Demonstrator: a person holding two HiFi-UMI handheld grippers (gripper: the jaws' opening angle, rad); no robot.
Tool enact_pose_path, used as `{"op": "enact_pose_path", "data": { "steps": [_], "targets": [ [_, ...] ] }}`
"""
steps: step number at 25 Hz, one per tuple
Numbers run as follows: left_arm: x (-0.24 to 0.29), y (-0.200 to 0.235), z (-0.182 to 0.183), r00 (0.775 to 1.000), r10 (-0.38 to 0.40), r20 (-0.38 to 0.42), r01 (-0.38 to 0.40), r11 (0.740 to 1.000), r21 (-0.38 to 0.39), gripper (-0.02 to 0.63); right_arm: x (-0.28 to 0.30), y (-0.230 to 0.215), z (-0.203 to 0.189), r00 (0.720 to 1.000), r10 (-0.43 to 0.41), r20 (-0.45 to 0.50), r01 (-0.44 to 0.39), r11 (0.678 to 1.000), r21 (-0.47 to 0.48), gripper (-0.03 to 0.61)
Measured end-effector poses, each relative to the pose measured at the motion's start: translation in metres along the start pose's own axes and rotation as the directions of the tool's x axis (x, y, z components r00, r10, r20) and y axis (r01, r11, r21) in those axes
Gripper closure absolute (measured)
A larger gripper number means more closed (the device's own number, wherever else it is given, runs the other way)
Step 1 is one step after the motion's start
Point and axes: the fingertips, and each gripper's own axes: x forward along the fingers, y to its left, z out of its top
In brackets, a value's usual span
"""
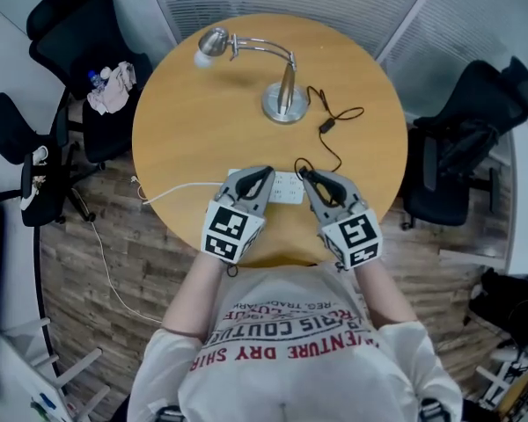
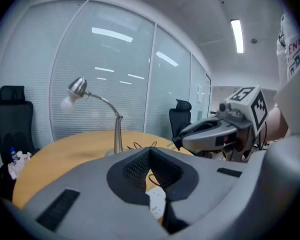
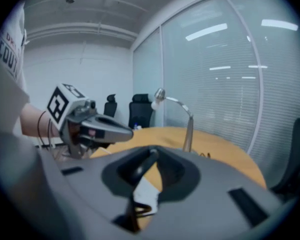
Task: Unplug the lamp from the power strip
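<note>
My left gripper (image 1: 266,172) has its jaws pressed together on nothing, above the white plastic power strip (image 1: 289,188), which lies at the six o'clock edge of the round wooden counter (image 1: 194,139). My right gripper (image 1: 304,174), just at three o'clock of the left, has its jaws clamped on the black plug (image 3: 140,173). The thin black cord (image 1: 336,143) runs toward twelve o'clock to the silver gooseneck lamp (image 1: 284,99).
</note>
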Motion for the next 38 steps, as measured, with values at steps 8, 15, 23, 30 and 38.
{"op": "enact_pose_path", "data": {
  "steps": [8,15,23,30,38],
  "targets": [
    [-0.059,0.002,0.082,0.961,0.096,0.259,-0.103,0.995,0.015,0.586,-0.034,-0.002,0.050,0.979,-0.040,0.201,0.045,0.999,-0.020,0.506],
    [-0.096,0.006,0.111,0.906,0.126,0.403,-0.124,0.992,-0.031,0.586,-0.057,-0.011,0.074,0.943,-0.058,0.327,0.054,0.998,0.023,0.506],
    [-0.091,0.007,0.102,0.917,0.136,0.375,-0.128,0.991,-0.046,0.586,-0.053,-0.031,0.063,0.944,-0.100,0.315,0.087,0.995,0.055,0.506],
    [-0.082,0.008,0.097,0.923,0.165,0.346,-0.161,0.986,-0.040,0.586,-0.050,-0.036,0.061,0.946,-0.093,0.311,0.086,0.996,0.036,0.506],
    [-0.075,0.008,0.088,0.934,0.186,0.306,-0.177,0.983,-0.056,0.586,-0.047,-0.037,0.060,0.947,-0.086,0.309,0.079,0.996,0.035,0.506]
  ]
}}
